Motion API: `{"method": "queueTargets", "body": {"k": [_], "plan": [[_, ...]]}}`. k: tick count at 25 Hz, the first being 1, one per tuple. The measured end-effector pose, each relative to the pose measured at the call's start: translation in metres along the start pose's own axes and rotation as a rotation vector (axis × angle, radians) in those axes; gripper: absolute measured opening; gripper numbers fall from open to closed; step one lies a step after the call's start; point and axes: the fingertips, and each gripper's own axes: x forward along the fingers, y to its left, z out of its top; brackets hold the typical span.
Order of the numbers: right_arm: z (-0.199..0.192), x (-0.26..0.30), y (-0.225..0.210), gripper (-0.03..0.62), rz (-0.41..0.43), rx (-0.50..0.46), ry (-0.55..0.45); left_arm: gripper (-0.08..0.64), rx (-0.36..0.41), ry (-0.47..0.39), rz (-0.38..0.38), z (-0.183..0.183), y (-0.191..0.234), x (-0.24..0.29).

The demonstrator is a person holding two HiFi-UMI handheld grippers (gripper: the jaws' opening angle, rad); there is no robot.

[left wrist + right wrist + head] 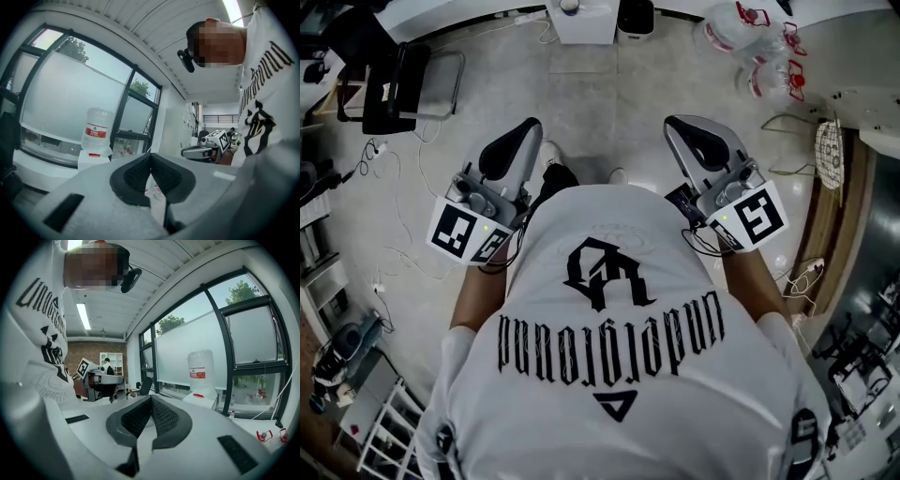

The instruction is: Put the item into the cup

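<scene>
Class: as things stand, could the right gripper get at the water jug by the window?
Probably not. The right gripper is held at the person's chest, jaws shut, and the jug stands well beyond it, by the window.

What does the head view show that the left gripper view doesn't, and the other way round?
Only the head view: the floor, a chair and plastic bags. Only the left gripper view: the window, ceiling and a water bottle. Both: the person's white printed shirt and the right hand-held gripper.
</scene>
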Motion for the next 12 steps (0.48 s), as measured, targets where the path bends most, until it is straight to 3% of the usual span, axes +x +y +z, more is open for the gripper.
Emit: {"method": "queueTargets", "body": {"k": [6,12], "plan": [[-0.015,-0.029,0.003,0.015,0.056,-0.006,-0.008,0.015,0.018,0.007,0.055,-0.014,-0.041,0.001],[-0.012,-0.032,0.018,0.015,0.092,-0.024,-0.006,0.015,0.015,-0.01,0.087,-0.012,-0.05,-0.013]]}}
